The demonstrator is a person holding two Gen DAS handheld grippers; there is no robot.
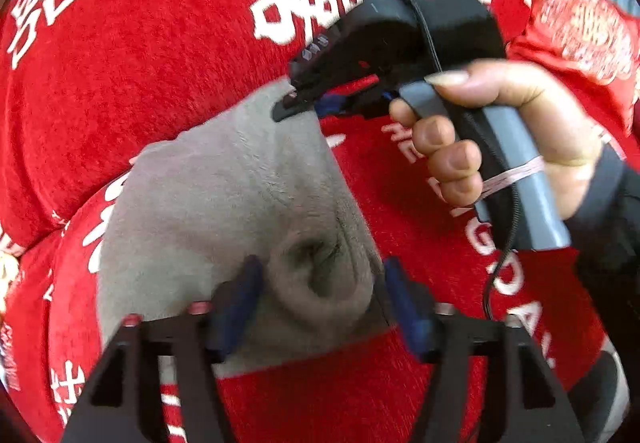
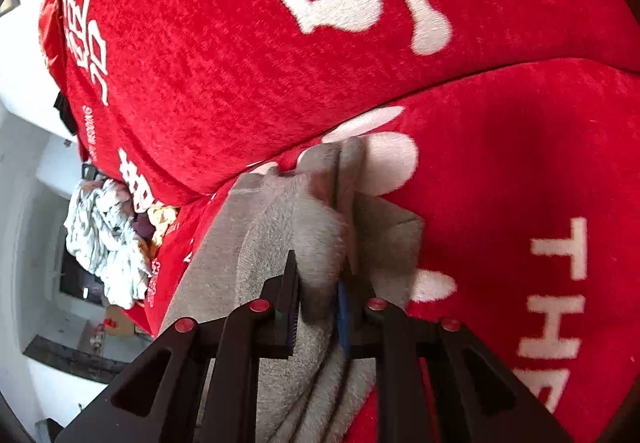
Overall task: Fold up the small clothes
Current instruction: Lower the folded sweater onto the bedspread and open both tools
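A small grey fleece garment [image 1: 224, 203] lies on a red cushion with white lettering [image 1: 120, 55]. My left gripper [image 1: 320, 283] is open, its blue-padded fingers on either side of a bunched fold of the grey cloth. My right gripper [image 2: 318, 283] is shut on the grey garment [image 2: 288, 227], pinching a raised fold near its far corner. In the left wrist view the right gripper [image 1: 292, 103] shows with its tip at the garment's far corner, held by a hand [image 1: 500, 131].
A red sofa back cushion [image 2: 240, 43] rises right behind the garment. A heap of white and yellow crumpled clothes [image 2: 108, 235] lies at the sofa's far left end. Another red printed cushion [image 1: 580, 27] sits at the right.
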